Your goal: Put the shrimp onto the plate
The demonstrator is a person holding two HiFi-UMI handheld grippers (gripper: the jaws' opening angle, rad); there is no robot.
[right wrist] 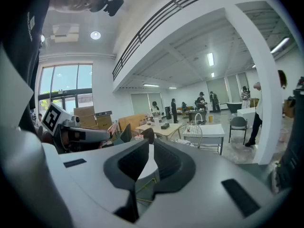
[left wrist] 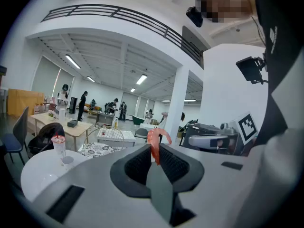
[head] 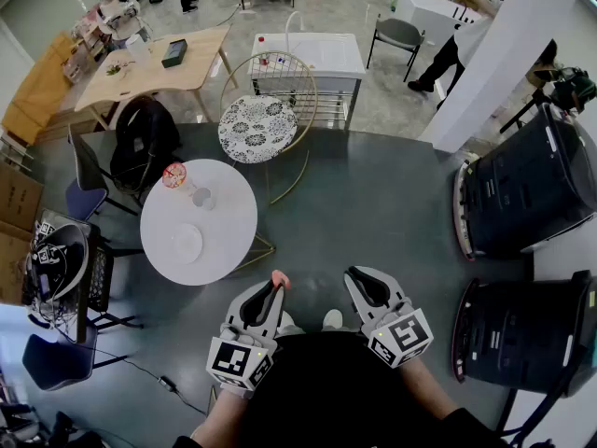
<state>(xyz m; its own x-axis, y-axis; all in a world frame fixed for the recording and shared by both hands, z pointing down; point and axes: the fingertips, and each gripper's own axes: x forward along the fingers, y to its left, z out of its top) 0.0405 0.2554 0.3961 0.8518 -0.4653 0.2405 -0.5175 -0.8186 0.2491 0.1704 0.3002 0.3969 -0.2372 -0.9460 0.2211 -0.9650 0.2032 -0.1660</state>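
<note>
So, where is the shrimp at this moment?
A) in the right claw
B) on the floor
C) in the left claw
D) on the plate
C: the shrimp is pinched between the jaws of the left claw, while the plate on the table has nothing on it.

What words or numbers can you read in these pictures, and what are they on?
None can be read.
Left marker: black-and-white squares only, no letters.
Right marker: the same.
Boxes: any print is too small to read.
</note>
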